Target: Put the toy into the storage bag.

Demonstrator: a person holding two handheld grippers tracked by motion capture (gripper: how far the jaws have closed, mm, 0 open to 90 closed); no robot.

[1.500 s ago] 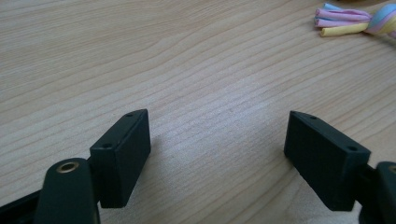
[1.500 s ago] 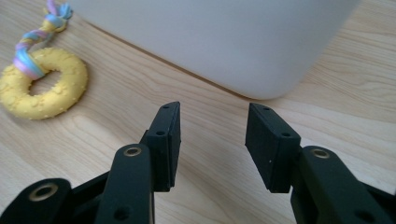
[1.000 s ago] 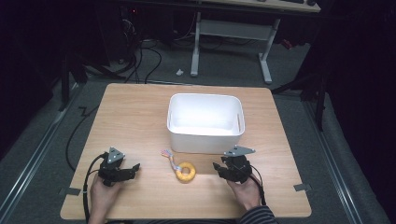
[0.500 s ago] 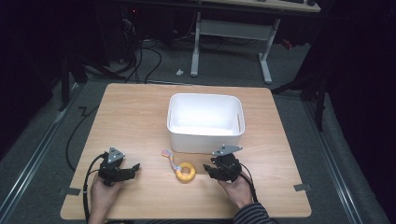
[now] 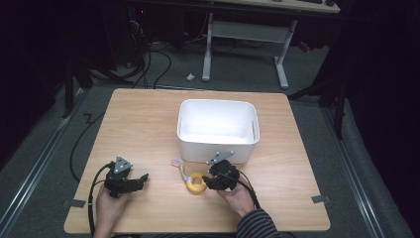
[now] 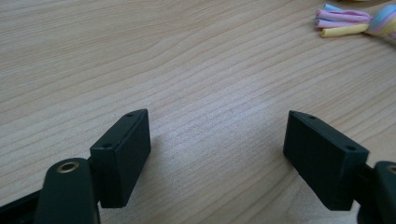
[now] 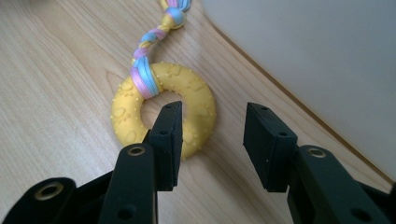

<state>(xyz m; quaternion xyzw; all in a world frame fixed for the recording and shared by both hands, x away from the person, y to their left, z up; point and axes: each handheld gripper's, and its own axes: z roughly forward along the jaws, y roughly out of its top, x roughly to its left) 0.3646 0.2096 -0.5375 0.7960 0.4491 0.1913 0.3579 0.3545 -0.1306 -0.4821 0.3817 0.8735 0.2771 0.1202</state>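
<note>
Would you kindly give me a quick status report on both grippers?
Left gripper open, resting on bare wood. Right gripper open, straddling yellow rubber ring toy. White plastic bin close beside.

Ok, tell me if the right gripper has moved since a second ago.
Yes. In the high view the right gripper has shifted left along the white bin's front wall, reaching the yellow ring toy.

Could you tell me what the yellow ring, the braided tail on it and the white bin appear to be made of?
The yellow ring looks like soft matte rubber, moulded with raised dots and paw prints. The braided tail seems to be pastel fleece or cotton rope, judging by its twisted strands. The white bin is probably smooth plastic, with rounded corners and even walls.
</note>
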